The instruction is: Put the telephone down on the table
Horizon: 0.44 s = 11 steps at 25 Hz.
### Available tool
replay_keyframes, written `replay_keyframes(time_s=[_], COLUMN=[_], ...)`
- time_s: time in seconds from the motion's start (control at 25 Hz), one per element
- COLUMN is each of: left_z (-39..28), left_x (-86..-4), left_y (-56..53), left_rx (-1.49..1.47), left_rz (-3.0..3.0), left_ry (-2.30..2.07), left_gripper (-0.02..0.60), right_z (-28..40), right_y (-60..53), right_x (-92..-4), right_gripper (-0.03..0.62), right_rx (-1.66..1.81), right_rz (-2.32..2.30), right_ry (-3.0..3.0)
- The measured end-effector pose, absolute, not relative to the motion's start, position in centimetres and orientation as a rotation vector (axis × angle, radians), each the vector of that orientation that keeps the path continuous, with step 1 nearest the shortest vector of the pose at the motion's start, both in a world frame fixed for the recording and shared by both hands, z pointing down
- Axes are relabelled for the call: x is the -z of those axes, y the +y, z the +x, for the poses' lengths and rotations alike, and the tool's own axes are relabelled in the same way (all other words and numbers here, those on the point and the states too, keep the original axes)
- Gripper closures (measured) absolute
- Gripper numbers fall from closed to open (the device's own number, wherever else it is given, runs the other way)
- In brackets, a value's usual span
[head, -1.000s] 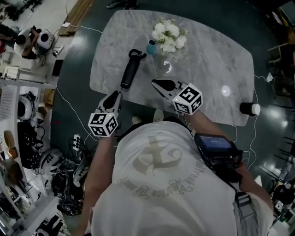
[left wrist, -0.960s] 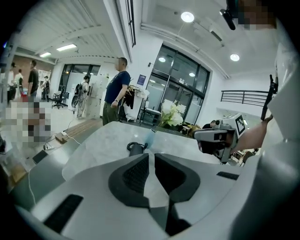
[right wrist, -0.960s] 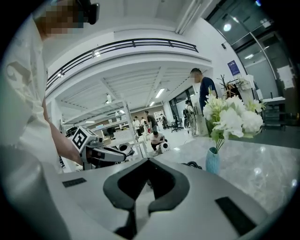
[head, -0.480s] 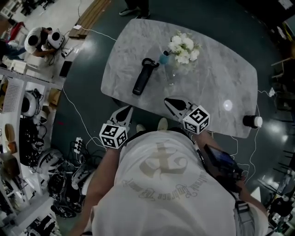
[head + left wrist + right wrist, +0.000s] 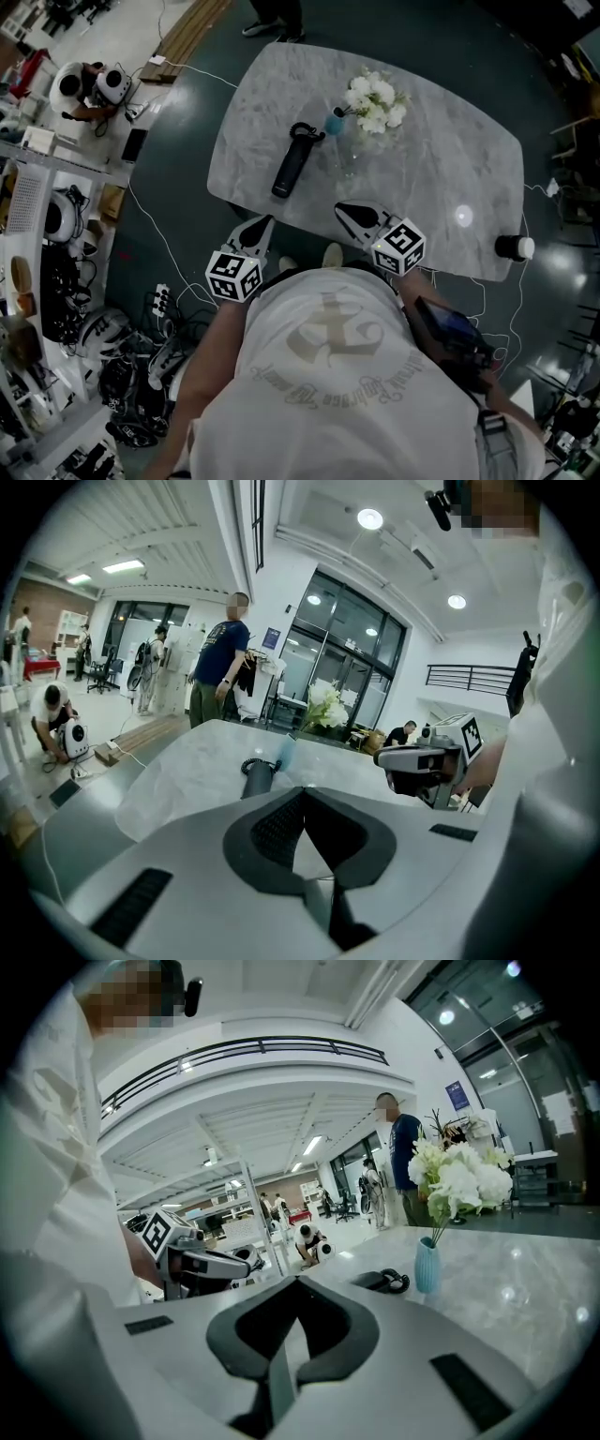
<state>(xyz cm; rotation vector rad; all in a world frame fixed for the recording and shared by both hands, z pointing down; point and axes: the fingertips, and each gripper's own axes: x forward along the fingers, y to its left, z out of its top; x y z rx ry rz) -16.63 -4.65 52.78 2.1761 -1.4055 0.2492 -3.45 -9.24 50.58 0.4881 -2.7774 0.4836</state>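
Black telephone (image 5: 292,167) is lying on the tabletop (image 5: 450,159) ahead of the left tongs (image 5: 260,225) and right tongs (image 5: 345,208), both sitting closed and empty; placing is looking done, only backing away remaining.

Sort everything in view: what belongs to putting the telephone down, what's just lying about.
Job: telephone, already lying on the table; left claw and right claw, both shut and empty.
Lying about: blue vase with white flowers; black-and-white cylinder by the table's edge.

One desk (image 5: 450,159); one telephone (image 5: 292,167); one vase (image 5: 335,123); one bunch of flowers (image 5: 373,101); two tongs, left tongs (image 5: 265,221) and right tongs (image 5: 341,206); one black cylinder (image 5: 514,247), white-capped; one person (image 5: 220,667) standing past the desk.
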Motion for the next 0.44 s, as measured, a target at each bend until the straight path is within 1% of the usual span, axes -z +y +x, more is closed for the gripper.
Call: replay_keyframes(time_s=[0.44], left_z=[-15.7], left_x=[-53.5], left_y=[-5.9], left_rx=[-0.275], left_rz=[2.176], left_ry=[-1.389], left_gripper=[0.569], right_z=[-3.0], right_y=[-10.3], right_x=[-51.0], right_gripper=[0.579], right_rx=[-0.485], right_rz=[0.479], right_ry=[-2.779])
